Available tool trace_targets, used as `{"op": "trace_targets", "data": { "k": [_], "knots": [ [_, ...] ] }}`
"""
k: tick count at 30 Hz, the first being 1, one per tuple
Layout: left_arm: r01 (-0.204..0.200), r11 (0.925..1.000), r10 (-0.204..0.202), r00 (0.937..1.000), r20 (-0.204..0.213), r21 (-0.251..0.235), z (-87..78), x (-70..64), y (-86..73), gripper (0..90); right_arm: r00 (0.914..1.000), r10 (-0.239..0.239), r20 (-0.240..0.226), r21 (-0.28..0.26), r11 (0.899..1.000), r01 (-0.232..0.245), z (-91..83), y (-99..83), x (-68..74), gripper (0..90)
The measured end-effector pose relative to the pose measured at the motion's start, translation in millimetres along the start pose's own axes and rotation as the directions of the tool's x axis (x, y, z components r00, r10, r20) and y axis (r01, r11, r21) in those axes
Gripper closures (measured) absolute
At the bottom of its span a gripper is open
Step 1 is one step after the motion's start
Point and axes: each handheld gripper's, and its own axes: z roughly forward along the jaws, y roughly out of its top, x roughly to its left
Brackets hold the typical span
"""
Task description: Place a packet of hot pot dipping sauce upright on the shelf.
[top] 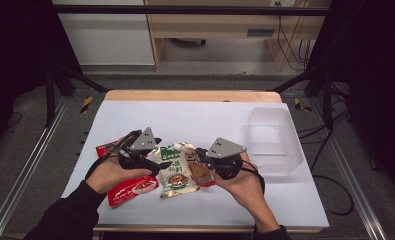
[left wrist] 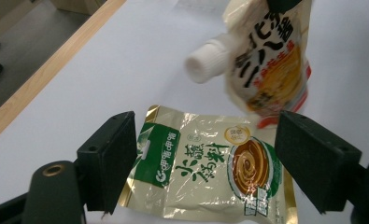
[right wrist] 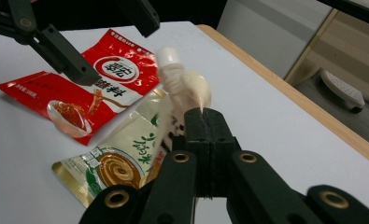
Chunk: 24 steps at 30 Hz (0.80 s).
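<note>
While your right gripper [right wrist: 205, 135] is clamping the spouted sauce pouch [right wrist: 182, 93] just above the white table [top: 150, 115], your left gripper [left wrist: 205, 158] is hovering wide open over the green-and-gold sauce packet [left wrist: 205, 172], beside the red sauce packet [right wrist: 79, 88].
</note>
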Motion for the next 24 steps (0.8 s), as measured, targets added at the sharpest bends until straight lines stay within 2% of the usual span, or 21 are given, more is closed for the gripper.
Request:
{"op": "trace_targets", "data": {
  "k": [7, 13, 17, 20, 22, 23, 24],
  "knots": [
    [-0.007, 0.9998, 0.006, 0.9997, 0.023, 0.017, 3.1, 4.8, 2.4, 22.7, 0.9997, -0.013, -0.022, -0.016, 1.000, 0.012, 6.3, 10.2, 2.3, 90.0],
    [0.005, 0.9997, -0.006, 0.9992, 0.040, 0.022, -1.3, 14.3, 2.9, 24.4, 0.9982, -0.032, -0.052, -0.038, 0.999, 0.030, 12.6, 19.5, 6.2, 90.0],
    [0.006, 0.9998, -0.007, 0.9986, 0.053, 0.017, -3.5, 19.2, 4.0, 29.2, 0.9959, -0.042, -0.080, -0.057, 0.998, 0.038, 16.3, 26.3, 11.3, 90.0],
    [-0.009, 0.9998, 0.007, 0.9966, 0.082, 0.018, -5.7, 23.2, 4.6, 33.4, 0.9943, -0.044, -0.097, -0.063, 0.997, 0.038, 19.5, 30.8, 14.9, 90.0],
    [-0.013, 0.9998, 0.011, 0.9944, 0.105, 0.018, -6.7, 25.1, 4.3, 43.4, 0.9921, -0.045, -0.117, -0.066, 0.997, 0.038, 23.1, 33.9, 16.8, 90.0],
    [-0.006, 0.9999, 0.004, 0.9938, 0.111, 0.014, -6.9, 25.9, 3.9, 43.4, 0.9921, -0.045, -0.117, -0.066, 0.997, 0.038, 23.1, 33.9, 16.8, 90.0],
    [-0.008, 0.9999, 0.006, 0.9916, 0.129, 0.013, -7.5, 27.3, 3.1, 50.9, 0.9914, -0.043, -0.124, -0.069, 0.997, 0.035, 24.8, 34.9, 17.1, 90.0]
  ]
}}
